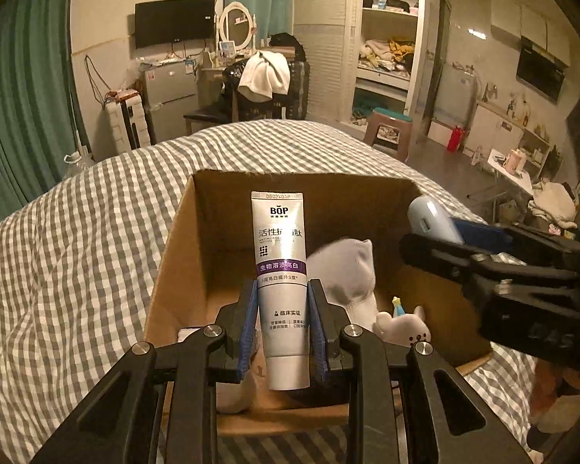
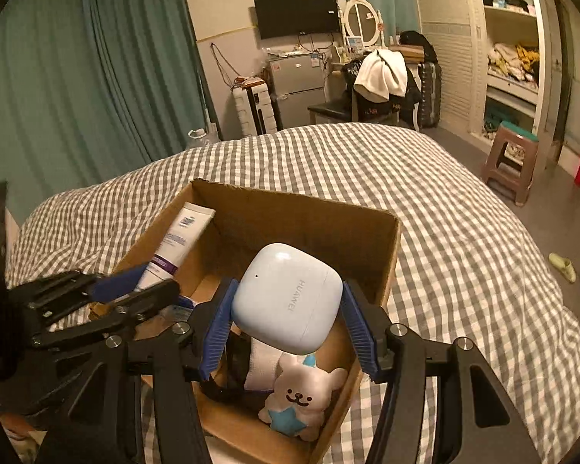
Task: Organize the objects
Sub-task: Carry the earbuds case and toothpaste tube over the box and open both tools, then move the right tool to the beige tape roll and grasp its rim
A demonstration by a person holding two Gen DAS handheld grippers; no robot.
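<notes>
Jaws of left gripper [image 1: 282, 321] clamp the toothpaste tube [image 1: 281, 270] upright; right gripper [image 2: 286, 317] jaws hold the earbud case [image 2: 286, 297]. Both hover over the cardboard box [image 2: 328, 220] near the bed's [image 2: 464, 251] front edge, plush rabbit [image 2: 301, 398] inside.

In the left wrist view, the white plastic toothpaste tube [image 1: 281, 290] hides the middle of the brown cardboard box [image 1: 212, 224], and glare washes out part of its printed lettering. Behind it, a white sock [image 1: 348, 270] at frame centre is half covered. The small white plush rabbit [image 1: 402, 328] shows only its top at lower right. The right tool [image 1: 495, 266] is cut off by the right edge.

In the right wrist view, the pale blue earbud case [image 2: 286, 301] covers the box floor beneath it. A dark item [image 2: 232, 367] below it cannot be identified. The left tool [image 2: 135, 290] masks the tube's cap end.
</notes>
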